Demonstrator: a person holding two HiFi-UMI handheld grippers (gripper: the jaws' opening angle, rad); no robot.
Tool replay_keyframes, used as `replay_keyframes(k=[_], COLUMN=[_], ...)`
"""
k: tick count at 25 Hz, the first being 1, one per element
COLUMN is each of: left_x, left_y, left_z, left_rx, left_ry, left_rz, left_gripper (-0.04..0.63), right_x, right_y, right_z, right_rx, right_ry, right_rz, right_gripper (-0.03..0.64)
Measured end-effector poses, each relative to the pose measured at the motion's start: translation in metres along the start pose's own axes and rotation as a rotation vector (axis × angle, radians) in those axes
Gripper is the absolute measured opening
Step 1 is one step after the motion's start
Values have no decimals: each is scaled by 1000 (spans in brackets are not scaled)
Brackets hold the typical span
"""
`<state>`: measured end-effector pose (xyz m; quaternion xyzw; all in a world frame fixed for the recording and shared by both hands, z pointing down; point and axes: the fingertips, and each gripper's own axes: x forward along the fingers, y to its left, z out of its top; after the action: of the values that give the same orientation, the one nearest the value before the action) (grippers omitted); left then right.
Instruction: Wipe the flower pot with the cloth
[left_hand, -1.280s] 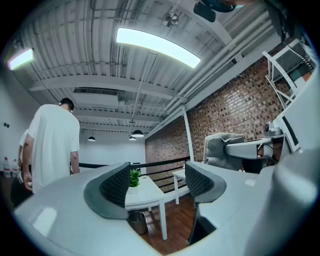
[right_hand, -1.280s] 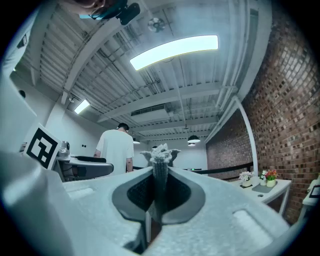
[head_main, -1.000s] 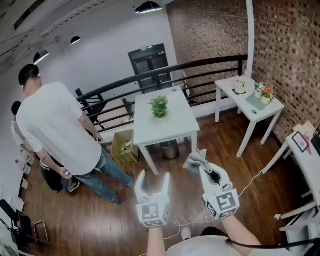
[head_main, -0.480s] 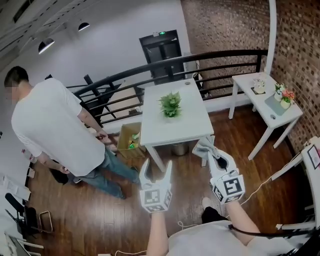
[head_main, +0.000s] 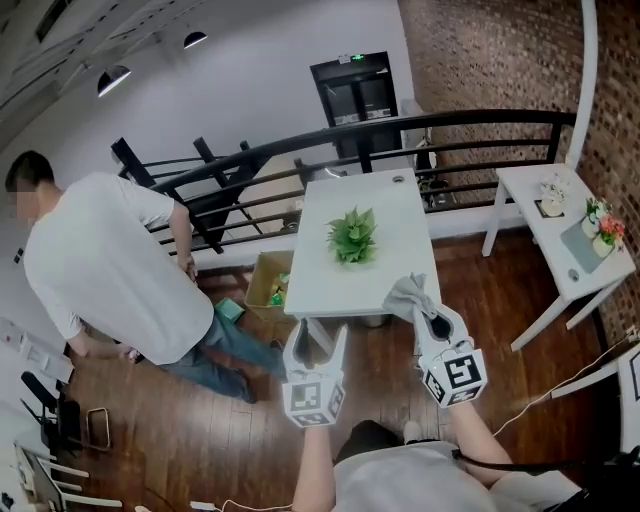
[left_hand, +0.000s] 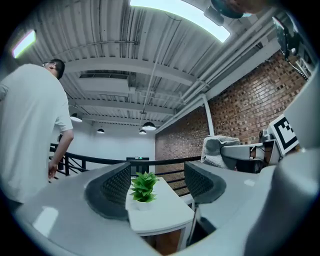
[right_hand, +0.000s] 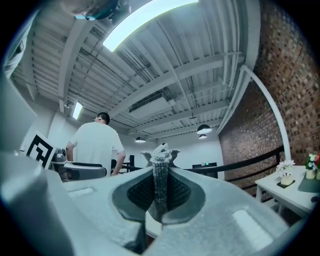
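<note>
A small green plant in a white flower pot (head_main: 352, 238) stands in the middle of a white table (head_main: 395, 200); in the left gripper view the same flower pot (left_hand: 143, 189) shows in the gap between the jaws, still well ahead. My left gripper (head_main: 315, 338) is held level just short of the table's near edge, its jaws apart with nothing between them. To its right, my right gripper (head_main: 428, 318) is shut on a grey cloth (head_main: 408, 294), which sticks up out of the pinched jaws (right_hand: 161, 165). Neither gripper touches the pot.
A person in a white shirt (head_main: 110, 270) bends over at the left, beside a cardboard box (head_main: 268, 282) on the wooden floor. A black railing (head_main: 300, 150) runs behind the table. A second white table (head_main: 560, 215) with small flower pots stands by the brick wall at right.
Both grippers and the view have moved forward towards the white table, which now lies just ahead of the fingertips. The cloth stays in the right gripper. The person at left has bent lower.
</note>
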<state>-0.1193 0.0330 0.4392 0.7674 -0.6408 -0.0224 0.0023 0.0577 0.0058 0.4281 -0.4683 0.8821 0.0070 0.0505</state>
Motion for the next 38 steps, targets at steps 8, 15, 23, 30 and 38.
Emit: replay_keyframes(k=[8,15,23,30,38], left_x=[89,161,213,278,375], left_y=[41,97,118,111,114], left_z=[-35,-83,-196,-321,-354], left_rx=[-8,-9,-26,-58,-33], left_ry=[56,141,333,551,459], left_rz=[-13,-86,-213,-290,-263], left_gripper=[351,367,390,630,630], right_x=[81,161,200,208,150], right_y=[-33,-42,-57,-102,-160], right_z=[-27,-43,-85,-109,-153], right_rx=[-13,-15,14,15,15], right_ry=[62,97,171,242,370], right_rz=[-3,-51,-122,-126,-248], right_gripper=[-9,-9,-9,-9,-9])
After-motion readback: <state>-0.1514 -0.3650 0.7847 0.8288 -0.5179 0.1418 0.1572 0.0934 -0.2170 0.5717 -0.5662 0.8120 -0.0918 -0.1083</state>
